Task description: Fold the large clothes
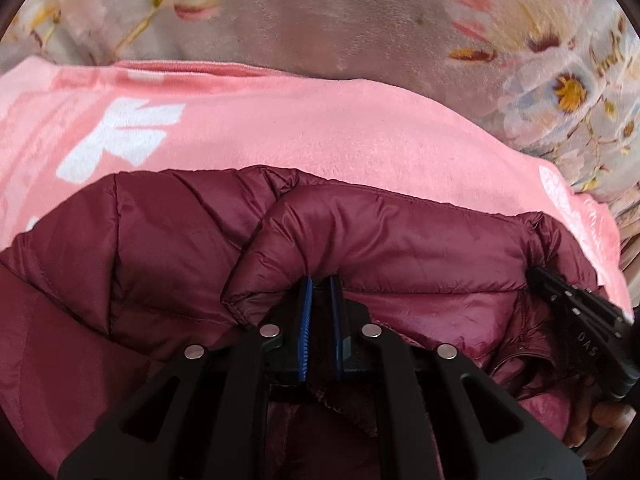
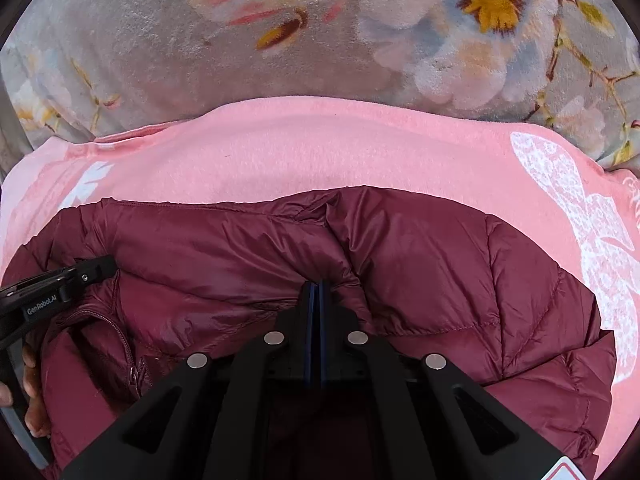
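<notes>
A maroon puffer jacket (image 1: 400, 240) lies on a pink cloth with white print (image 1: 320, 128). My left gripper (image 1: 320, 284) is shut on a puffy rolled edge of the jacket, and a strip of fabric shows between its blue pads. In the right wrist view the jacket (image 2: 440, 264) spreads below my right gripper (image 2: 319, 285). Its pads are pressed flat together at a pucker of the thin shell, and creases run in to the tips. The right gripper (image 1: 576, 308) sits at the jacket's right end. The left gripper (image 2: 60, 280) is near the zipper (image 2: 120, 336).
A plush floral blanket (image 2: 200, 60) covers the surface beyond the pink cloth (image 2: 320, 148). A person's fingers (image 1: 600, 420) hold the right gripper's handle, and fingers (image 2: 32, 392) hold the left one. The pink cloth's far edge lies just past the jacket.
</notes>
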Available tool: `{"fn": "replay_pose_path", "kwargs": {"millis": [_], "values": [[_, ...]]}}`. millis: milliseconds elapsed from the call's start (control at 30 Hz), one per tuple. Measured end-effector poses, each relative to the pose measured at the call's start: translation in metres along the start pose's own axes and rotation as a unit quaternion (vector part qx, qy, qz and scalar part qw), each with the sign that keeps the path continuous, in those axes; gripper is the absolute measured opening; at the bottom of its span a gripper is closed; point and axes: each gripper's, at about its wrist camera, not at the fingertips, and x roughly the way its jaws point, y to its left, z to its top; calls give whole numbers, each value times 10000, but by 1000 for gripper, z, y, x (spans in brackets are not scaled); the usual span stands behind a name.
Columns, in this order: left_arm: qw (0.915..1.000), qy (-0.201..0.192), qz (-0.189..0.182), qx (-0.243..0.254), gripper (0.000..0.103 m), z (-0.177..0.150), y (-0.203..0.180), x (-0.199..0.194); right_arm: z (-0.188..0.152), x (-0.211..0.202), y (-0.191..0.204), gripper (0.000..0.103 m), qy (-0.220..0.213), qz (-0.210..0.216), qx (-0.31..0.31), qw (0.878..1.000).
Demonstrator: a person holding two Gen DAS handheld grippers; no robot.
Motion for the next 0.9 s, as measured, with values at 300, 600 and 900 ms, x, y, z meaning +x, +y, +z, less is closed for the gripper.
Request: {"fn": "replay_pose_path", "kwargs": {"millis": [300,600,900], "values": [[10000,-54,-47,-26,8,0,0,0,1,0,-15,0,9,426,373,9984],[9999,-27,-88,-125,9,-1,5,-15,-9,-67,-43,14,-380,231,1155,9923],[9985,286,340,329,44,-91,5,-124,-115,-153,-12,14,380,231,-424,9981]]}}
